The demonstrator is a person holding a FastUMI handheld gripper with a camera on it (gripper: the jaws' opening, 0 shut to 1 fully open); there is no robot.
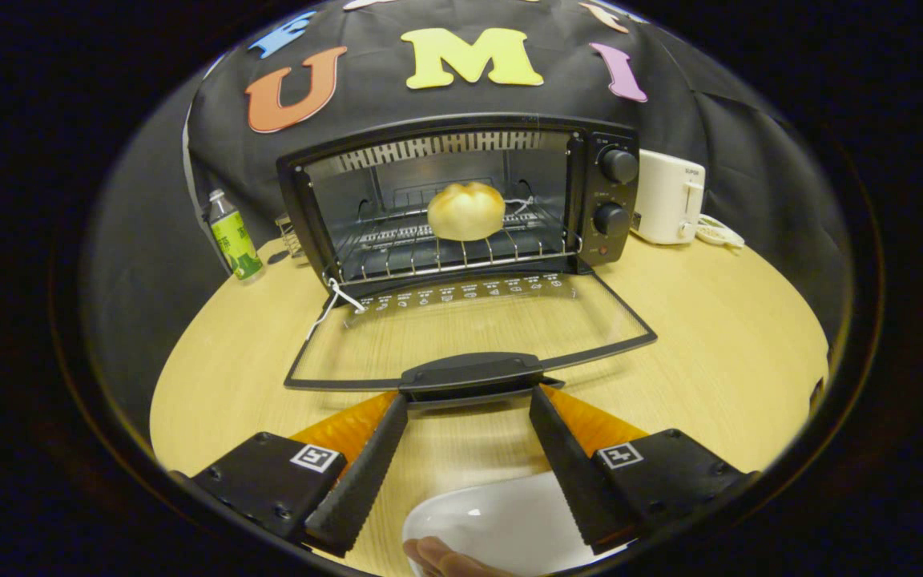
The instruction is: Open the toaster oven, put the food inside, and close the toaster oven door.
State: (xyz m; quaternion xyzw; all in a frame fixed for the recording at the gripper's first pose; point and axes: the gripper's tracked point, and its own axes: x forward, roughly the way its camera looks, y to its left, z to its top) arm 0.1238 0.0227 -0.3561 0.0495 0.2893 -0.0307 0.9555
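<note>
One pale round bun on the toaster oven rack — door down, tool fingers apart.

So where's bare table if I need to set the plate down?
Widest bare table lies right of the open door, in front of the white toaster. A narrower strip lies left of the door, below the bottle. Crowded: the plate between the open gripper fingers, whose tips reach the door handle. The bun sits on the oven rack.
</note>
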